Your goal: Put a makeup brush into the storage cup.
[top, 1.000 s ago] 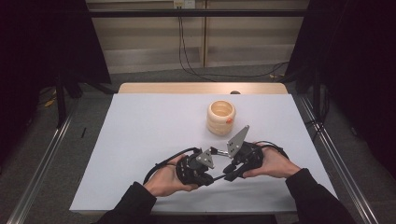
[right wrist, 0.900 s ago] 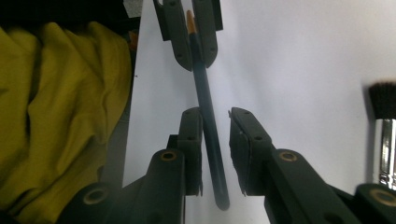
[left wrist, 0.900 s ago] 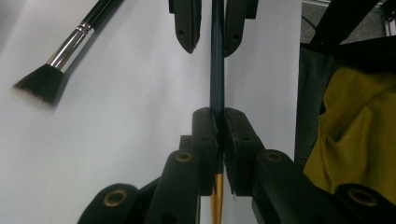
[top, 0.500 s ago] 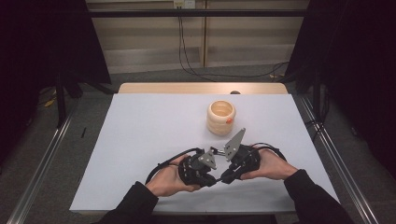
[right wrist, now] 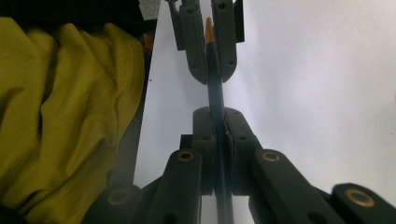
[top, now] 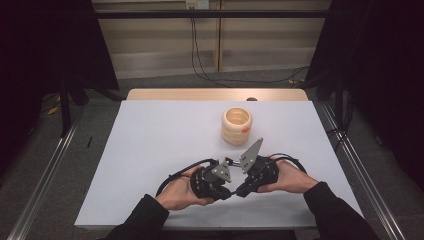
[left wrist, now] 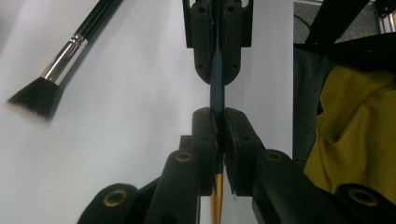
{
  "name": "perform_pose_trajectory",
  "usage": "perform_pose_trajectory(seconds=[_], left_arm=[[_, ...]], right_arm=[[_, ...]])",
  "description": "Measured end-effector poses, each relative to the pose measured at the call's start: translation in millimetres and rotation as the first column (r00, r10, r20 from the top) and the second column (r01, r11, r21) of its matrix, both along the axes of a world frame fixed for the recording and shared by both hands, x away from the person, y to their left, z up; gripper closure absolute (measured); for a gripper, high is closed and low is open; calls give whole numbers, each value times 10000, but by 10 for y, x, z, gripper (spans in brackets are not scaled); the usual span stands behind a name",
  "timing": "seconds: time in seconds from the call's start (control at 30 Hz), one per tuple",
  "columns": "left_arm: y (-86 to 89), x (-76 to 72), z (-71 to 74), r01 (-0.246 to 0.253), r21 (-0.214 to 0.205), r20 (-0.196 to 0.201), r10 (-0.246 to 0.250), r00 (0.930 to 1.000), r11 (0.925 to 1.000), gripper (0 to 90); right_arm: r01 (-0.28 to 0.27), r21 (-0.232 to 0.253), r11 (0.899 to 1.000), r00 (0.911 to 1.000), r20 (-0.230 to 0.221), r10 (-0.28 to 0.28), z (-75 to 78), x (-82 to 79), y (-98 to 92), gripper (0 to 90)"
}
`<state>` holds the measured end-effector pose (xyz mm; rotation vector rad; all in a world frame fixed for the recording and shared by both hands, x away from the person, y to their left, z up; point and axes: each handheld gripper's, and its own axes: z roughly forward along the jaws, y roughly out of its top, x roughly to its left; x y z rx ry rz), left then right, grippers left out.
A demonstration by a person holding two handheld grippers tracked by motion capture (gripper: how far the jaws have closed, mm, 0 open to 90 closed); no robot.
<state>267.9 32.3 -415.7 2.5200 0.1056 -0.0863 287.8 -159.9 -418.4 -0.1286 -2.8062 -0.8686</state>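
A thin brush handle (left wrist: 217, 79) is clamped between both tools, left tool (left wrist: 216, 133) and right tool (right wrist: 219, 133), low at centre above the surface (top: 150, 150). A handover seems underway; one tool must release next.

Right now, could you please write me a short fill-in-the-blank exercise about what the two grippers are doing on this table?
1. The left gripper and the right gripper both clamp the same thin dark ____.
2. The two grippers point ____ each other.
3. A makeup brush lies on the ____ table.
4. Beyond the grippers stands a ribbed, cream-coloured ____.

Missing words: pencil; towards; white; cup
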Motion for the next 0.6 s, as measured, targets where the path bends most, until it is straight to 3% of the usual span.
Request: perform_pose_trajectory(seconds=[0.33,0.43,0.5,0.53,0.6], left_arm=[[36,41,-2,-99,-277,-100,96,9999,9996,813],[38,60,-10,40,-264,-380,-50,9993,9996,747],[36,55,-17,-179,-356,-190,172,9997,9992,704],[37,58,-30,-263,-627,-272,247,9993,9977,695],[47,78,-11,-470,-627,-292,452,9986,9969,582]], right_arm=[[66,138,9999,9993,359,-71,33,-10,-22,854],[160,183,9997,9986,499,-169,61,-9,-55,854],[184,302,9994,9982,559,-201,79,0,-82,854],[186,290,9994,9981,584,-203,82,0,-88,854],[310,282,9991,9976,602,-327,96,-1,-109,854]])
